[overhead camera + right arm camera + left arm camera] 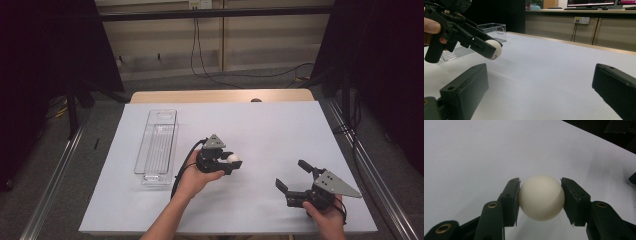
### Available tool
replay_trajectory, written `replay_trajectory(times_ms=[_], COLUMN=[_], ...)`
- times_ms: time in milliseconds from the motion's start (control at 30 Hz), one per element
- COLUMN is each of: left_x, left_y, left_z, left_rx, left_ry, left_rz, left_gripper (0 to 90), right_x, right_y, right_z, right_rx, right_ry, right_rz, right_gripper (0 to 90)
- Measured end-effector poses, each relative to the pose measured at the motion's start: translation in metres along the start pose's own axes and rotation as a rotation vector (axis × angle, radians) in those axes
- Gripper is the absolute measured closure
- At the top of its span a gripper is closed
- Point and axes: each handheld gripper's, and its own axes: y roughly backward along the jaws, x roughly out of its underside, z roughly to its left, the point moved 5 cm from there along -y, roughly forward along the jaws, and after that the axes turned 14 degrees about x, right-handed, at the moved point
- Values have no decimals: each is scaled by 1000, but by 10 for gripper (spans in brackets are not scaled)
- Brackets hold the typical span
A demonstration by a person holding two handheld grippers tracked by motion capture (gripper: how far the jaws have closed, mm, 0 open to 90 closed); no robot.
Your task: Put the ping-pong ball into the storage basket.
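Note:
A white ball (233,159) sits clamped between the jaws of my left gripper (231,163), held just above the white table cover near the middle of the table. In the left gripper view the ball (541,197) is pressed on both sides by the black pads (511,200). From the right gripper view the same ball (494,49) hangs off the table in the left gripper (490,51). My right gripper (292,175) rests low at the front right, jaws wide apart with nothing between them (539,90).
A clear plastic bin (157,146) lies lengthwise at the left of the white cover (260,125), also seen behind the left gripper as a clear bin (491,30). The bare wooden table edge (220,96) runs along the far side. Cables hang at the back wall.

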Motion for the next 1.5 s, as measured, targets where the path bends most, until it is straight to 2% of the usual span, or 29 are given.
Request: replay_trajectory(times_ms=[100, 133, 167, 267, 300, 333, 367, 433, 800, 867, 1500], left_x=[1, 1, 1, 0, 0, 0, 0, 0, 1, 2, 4], left_y=[2, 2, 4, 6, 8, 10, 11, 15, 35, 38, 55], left_z=[1, 1, 2, 3, 4, 6, 6, 7, 12, 13, 20], left_rx=[-6, -12, -15, -13, -10, -24, -13, -31, -53, -58, -70], left_ry=[4, 18, 17, 29, 27, 18, 20, 26, 30, 22, 53], left_rz=[1, -9, 3, -22, -27, -18, -31, -24, -49, -40, -87], left_gripper=[511, 511, 511, 511, 511, 511, 511, 511, 511, 511, 511], right_x=[0, 0, 0, 0, 0, 0, 1, 0, 1, 1, 1], right_y=[0, 0, 0, 0, -1, -1, -1, -1, -2, -2, -1], right_z=[0, 0, 0, 1, 0, 0, 0, 0, 0, 0, 1], right_rx=[1, 1, 0, 2, 4, 5, 2, 4, 1, 1, 5], right_ry=[-1, 1, 2, 0, 3, 2, 4, 0, 6, 8, 5], right_rz=[3, 3, 5, 6, 4, 3, 6, 4, 14, 15, 15], right_gripper=[2, 2, 2, 2, 2, 2, 2, 2, 2, 2, 2])
